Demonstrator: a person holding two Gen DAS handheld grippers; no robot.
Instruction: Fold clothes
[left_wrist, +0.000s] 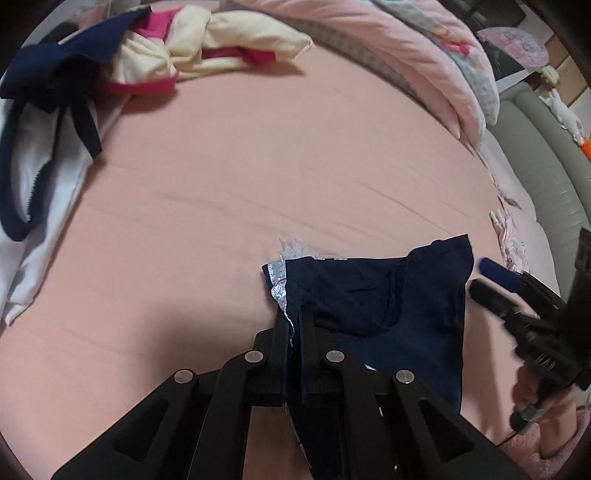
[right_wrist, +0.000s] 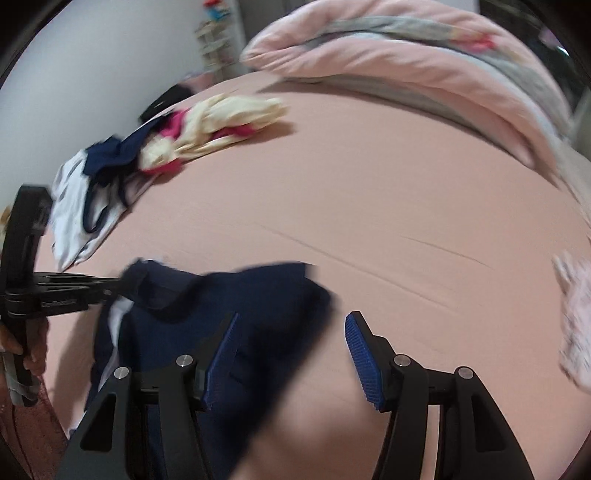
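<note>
A navy garment (left_wrist: 388, 306) with a white lace trim lies partly folded on the pink bed sheet (left_wrist: 240, 184). My left gripper (left_wrist: 293, 314) is shut on the garment's left edge; it also shows in the right wrist view (right_wrist: 118, 282), pinching the navy garment (right_wrist: 229, 306). My right gripper (right_wrist: 291, 339) is open and empty, its blue pads (right_wrist: 360, 354) spread just over the garment's right edge. In the left wrist view the right gripper (left_wrist: 487, 277) sits just right of the garment.
A heap of unfolded clothes, navy, white, cream and magenta (left_wrist: 122, 62), lies at the far left of the bed (right_wrist: 155, 155). A pink and grey duvet (left_wrist: 424, 55) is bunched along the far edge. A pale patterned cloth (right_wrist: 576, 317) lies at the right.
</note>
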